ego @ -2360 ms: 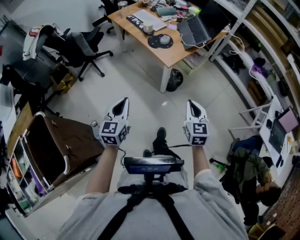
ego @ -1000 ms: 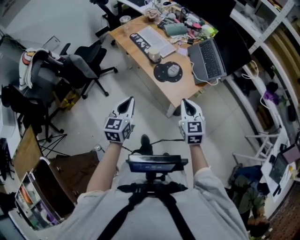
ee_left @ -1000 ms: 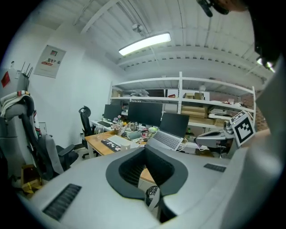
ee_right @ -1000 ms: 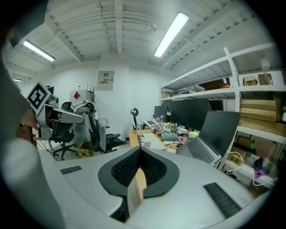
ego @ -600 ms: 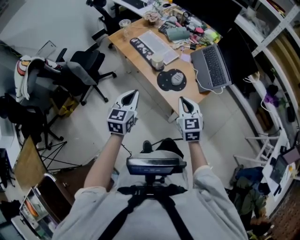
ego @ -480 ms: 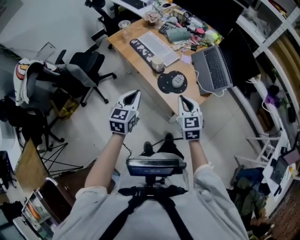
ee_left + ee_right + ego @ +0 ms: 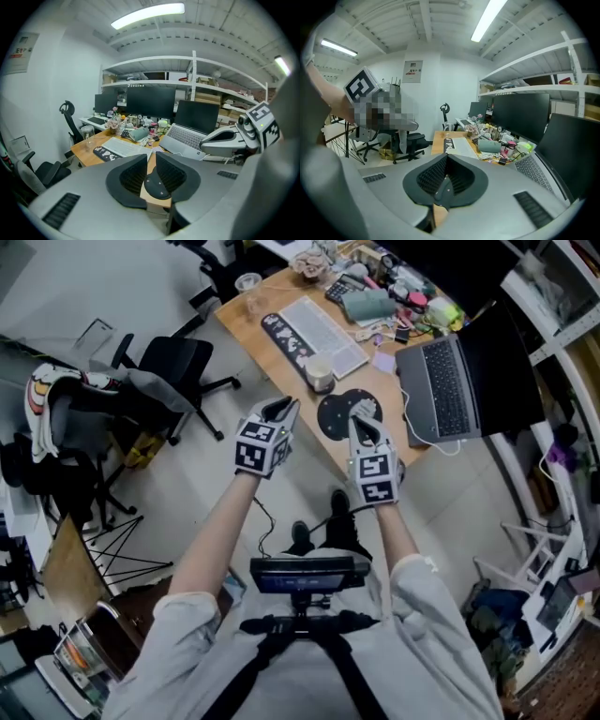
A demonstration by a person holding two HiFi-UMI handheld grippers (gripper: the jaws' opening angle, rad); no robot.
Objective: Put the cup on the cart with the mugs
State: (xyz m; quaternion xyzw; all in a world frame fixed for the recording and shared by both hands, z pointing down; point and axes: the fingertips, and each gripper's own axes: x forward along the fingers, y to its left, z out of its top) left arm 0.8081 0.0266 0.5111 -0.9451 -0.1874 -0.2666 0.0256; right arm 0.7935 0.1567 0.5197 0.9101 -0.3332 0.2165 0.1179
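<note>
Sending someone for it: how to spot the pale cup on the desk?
On the wooden desk, the pale cup stands between the white keyboard and the round black pad. The other cup, at the corner, is clear glass.

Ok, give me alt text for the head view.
Seen from above, a left tool and a right tool are held out toward a cluttered wooden desk with a cup, keyboard and laptop. The left tool's jaws are opening, nothing between them.

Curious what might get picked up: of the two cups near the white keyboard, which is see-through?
The glass at the far left corner of the desk is clear; the cup beside the round black pad is pale and opaque.
</note>
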